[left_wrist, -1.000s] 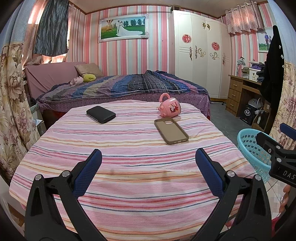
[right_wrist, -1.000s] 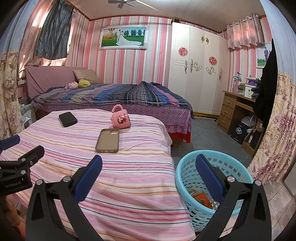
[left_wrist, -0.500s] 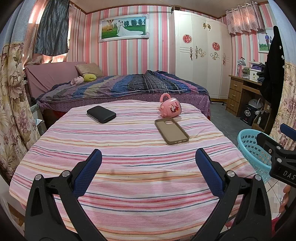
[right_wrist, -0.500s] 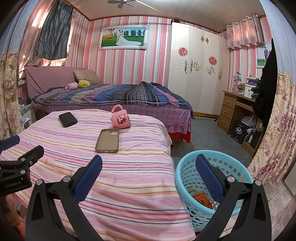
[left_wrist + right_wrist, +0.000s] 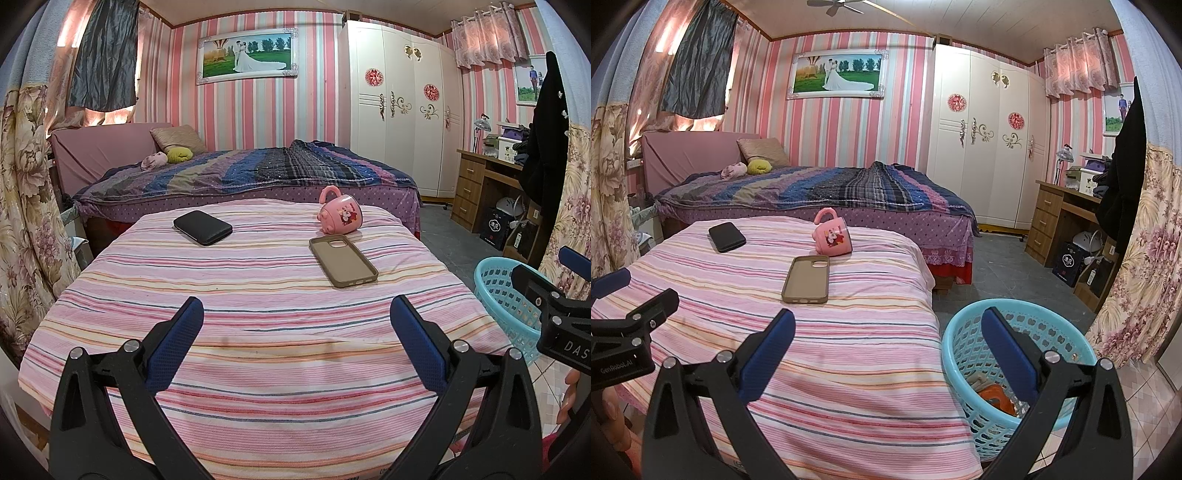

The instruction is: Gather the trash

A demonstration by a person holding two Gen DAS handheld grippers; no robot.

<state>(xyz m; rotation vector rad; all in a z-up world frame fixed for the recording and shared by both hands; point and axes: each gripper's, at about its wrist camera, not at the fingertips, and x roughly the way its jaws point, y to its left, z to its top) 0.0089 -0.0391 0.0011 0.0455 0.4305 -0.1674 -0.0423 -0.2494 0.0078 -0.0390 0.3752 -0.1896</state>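
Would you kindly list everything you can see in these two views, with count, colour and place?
phone case: one, tan, open side up, on the striped cover, right of centre
mug: one, pink, on its side just beyond the case
black case: one, black, far left of the striped cover
striped cover: one, pink stripes, over the near surface
basket: one, light blue, on the floor right of the cover, orange and other scraps inside
bed: one, purple and blue bedding, behind
wardrobe: one, white, far wall
desk: one, wood, right wall
left gripper: one, black with blue pads, open, empty
right gripper: one, same colours, open, empty
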